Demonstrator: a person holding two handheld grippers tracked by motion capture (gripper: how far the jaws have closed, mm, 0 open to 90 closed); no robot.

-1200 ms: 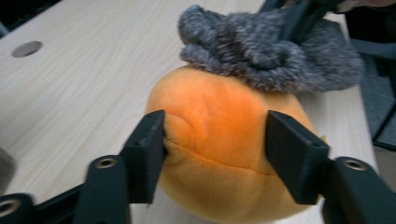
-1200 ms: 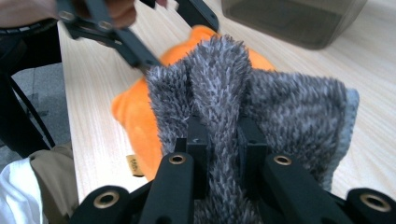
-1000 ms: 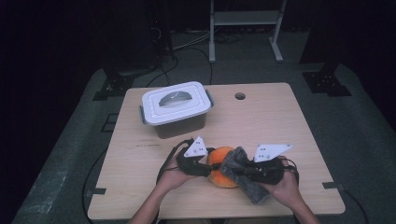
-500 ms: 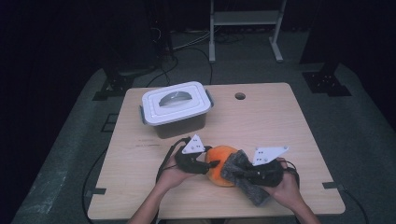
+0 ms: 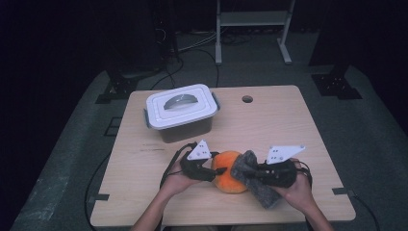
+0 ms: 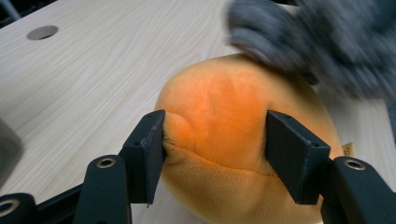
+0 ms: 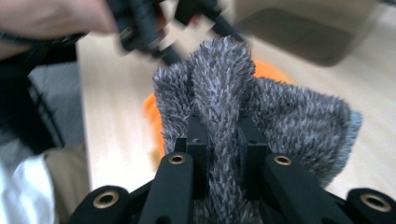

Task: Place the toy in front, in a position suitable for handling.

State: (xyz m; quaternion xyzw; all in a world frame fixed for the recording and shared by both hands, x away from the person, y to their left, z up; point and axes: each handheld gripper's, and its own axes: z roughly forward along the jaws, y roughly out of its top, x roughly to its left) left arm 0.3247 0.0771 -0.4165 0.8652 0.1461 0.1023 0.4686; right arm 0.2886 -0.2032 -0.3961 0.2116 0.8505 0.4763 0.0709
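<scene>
An orange plush ball (image 5: 226, 171) rests on the wooden table (image 5: 288, 125) near its front edge. My left gripper (image 5: 211, 172) comes at it from the left, and in the left gripper view its pads (image 6: 152, 154) press into the ball (image 6: 233, 112) on both sides and dent the plush. My right gripper (image 5: 250, 174) is shut on a grey fuzzy cloth (image 5: 262, 192). A fold of this cloth (image 7: 289, 121) is pinched between the jaws of the right gripper (image 7: 223, 140). The cloth (image 6: 322, 42) lies against the ball's right, upper side.
A white lidded plastic box (image 5: 180, 111) with a grey handle stands behind the ball at the table's back left. A small round hole (image 5: 247, 99) is in the tabletop near the far edge. A metal stand and cables sit on the floor beyond.
The right gripper has shifted the grey cloth a little across the ball's right side. The left gripper and the ball have stayed in place.
</scene>
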